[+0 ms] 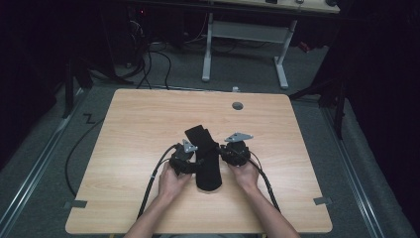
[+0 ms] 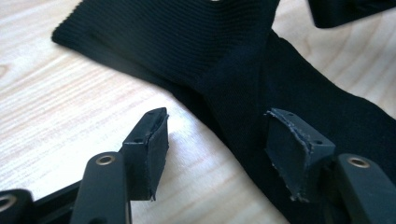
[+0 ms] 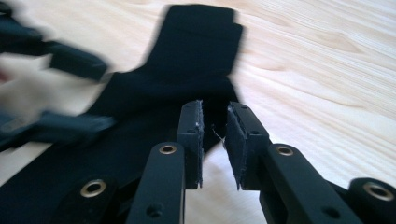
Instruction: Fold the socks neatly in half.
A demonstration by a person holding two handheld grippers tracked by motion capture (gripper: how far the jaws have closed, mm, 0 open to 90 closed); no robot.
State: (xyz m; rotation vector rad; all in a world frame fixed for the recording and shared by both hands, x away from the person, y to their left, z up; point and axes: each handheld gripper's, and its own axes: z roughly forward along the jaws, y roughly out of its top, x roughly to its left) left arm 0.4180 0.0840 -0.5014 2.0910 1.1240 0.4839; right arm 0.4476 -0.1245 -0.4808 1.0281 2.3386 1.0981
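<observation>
Socks [image 1: 206, 157], black and apparently two crossed over each other, lie on the table [image 1: 133, 144] a little nearer the person's edge than its middle; the upper piece has a ribbed cuff that points away from the person, and the lower piece runs back toward the person. Just left of the socks, the left gripper [image 1: 190, 157] sits low over the wood with its jaws well apart: in the left gripper view one pad [image 2: 150, 144] is over bare table beside the socks and the other [image 2: 294, 154] is over the black cloth, neither pressing on it. Just right of the socks, the right gripper [image 1: 224, 151] has its jaws a narrow gap apart, with nothing gripped; in the right gripper view its tips [image 3: 215, 140] stand at the socks' edge, and a thin thread seems to hang between the pads, though blur makes that hard to tell. Both hands, left [image 1: 172, 182] and right [image 1: 246, 174], rest on the table on either side of the socks. Beyond the socks, toward the far edge, a small grey disc [image 1: 237, 105] is set in the tabletop.
</observation>
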